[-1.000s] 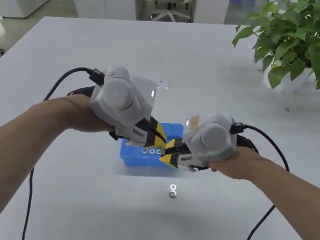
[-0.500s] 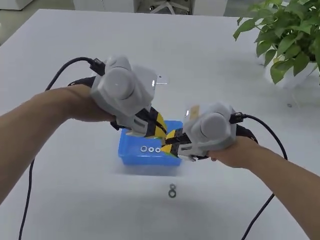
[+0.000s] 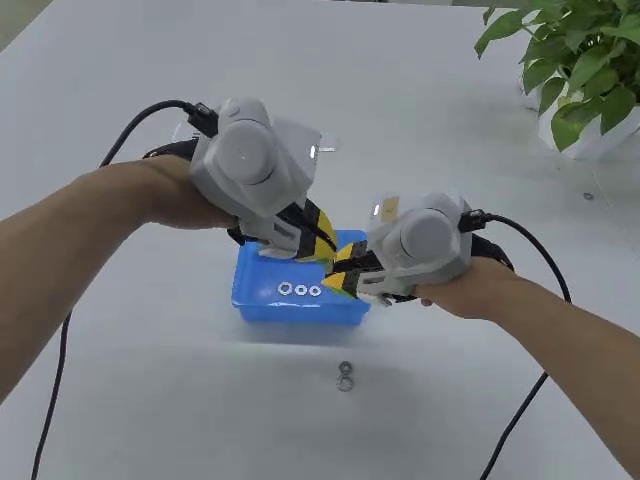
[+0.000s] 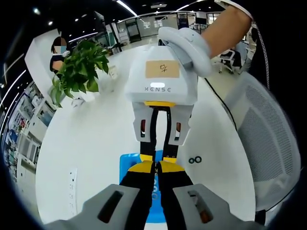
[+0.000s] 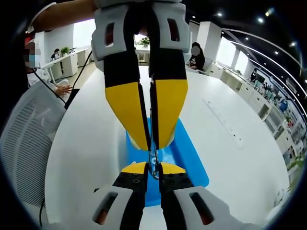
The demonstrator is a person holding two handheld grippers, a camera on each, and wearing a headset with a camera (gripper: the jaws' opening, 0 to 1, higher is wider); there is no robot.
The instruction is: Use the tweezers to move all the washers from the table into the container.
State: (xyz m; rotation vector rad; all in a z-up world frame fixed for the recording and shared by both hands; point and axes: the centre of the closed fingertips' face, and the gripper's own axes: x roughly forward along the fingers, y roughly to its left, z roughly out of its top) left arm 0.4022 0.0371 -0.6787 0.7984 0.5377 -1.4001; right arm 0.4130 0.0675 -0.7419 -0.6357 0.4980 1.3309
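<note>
Now left claw (image 4: 154, 166) and right claw (image 5: 153, 169), tip-to-tip, both clench the tweezers (image 5: 153, 157) over the container (image 3: 250, 288).

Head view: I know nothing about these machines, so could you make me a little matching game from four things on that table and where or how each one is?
Things:
1 container
2 three washers
3 two washers
4 plant

Descriptions:
A far right of the table
B blue
C inside the container
D on the bare table, on the container's near side

Pairs: 1-B; 2-C; 3-D; 4-A
</note>
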